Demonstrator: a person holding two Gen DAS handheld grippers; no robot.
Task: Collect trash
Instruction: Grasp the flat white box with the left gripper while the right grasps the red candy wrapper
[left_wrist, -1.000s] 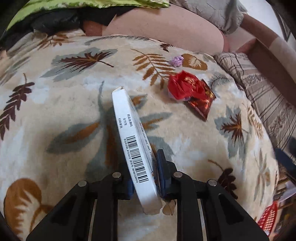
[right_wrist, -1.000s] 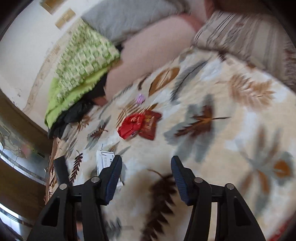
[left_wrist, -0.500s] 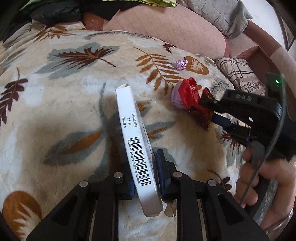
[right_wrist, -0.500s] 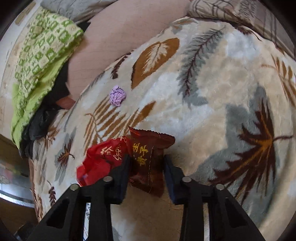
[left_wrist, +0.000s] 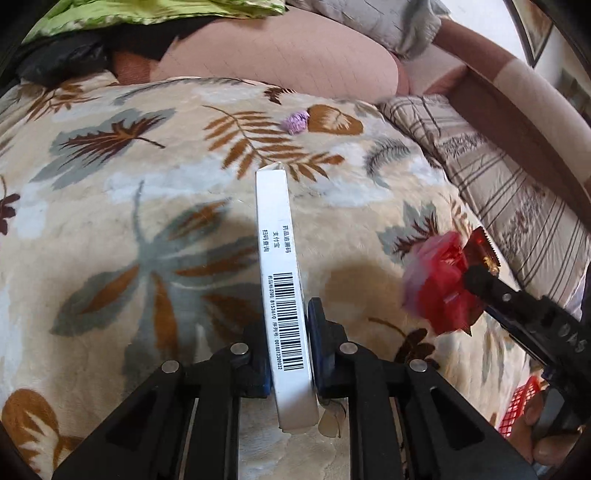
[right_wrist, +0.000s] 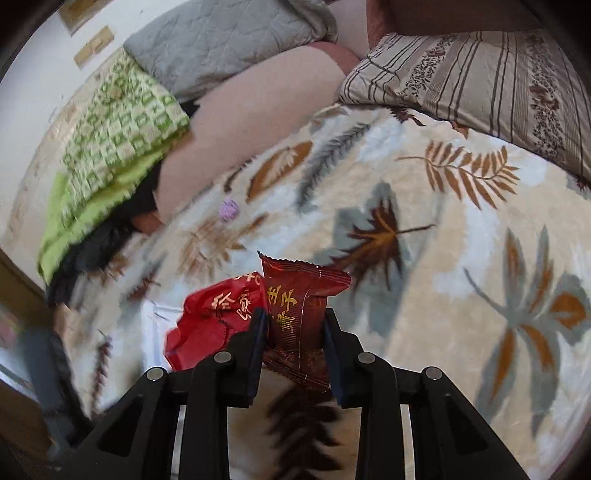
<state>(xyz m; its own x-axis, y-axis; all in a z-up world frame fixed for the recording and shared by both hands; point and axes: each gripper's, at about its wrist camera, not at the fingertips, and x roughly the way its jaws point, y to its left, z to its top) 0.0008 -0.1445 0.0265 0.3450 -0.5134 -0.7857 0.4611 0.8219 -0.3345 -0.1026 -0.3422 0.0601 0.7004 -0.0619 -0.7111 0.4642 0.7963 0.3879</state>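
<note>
**Both grippers hold trash above the leaf-print blanket**

While the left gripper (left_wrist: 288, 350) clamps a flat white box (left_wrist: 280, 288) on edge, its fingers (left_wrist: 319, 347) press the box's two broad faces, so the narrow side with the barcode faces the camera and the box's far end points toward the head of the bed. Under it lies the cream blanket (left_wrist: 110, 229) with brown and grey leaves. A small crumpled purple wrapper (left_wrist: 294, 122) rests on the blanket near its far edge, just before the pink bolster (left_wrist: 280, 62), apart from both grippers. Toward the right side of the blanket, the right gripper (right_wrist: 295, 332) is closed on a dark red snack wrapper (right_wrist: 299, 314) with gold characters; a brighter red crumpled wrapper (right_wrist: 214, 317) hangs against the wrapper's left side, outside the left finger. In the left wrist view the pair shows as a blurred red bundle (left_wrist: 441, 284) at the tip of the black gripper, raised over the blanket. A striped pillow (right_wrist: 480, 81) lies at the blanket's far right corner, and a green patterned quilt (right_wrist: 110, 140) is heaped at its far left.
</note>
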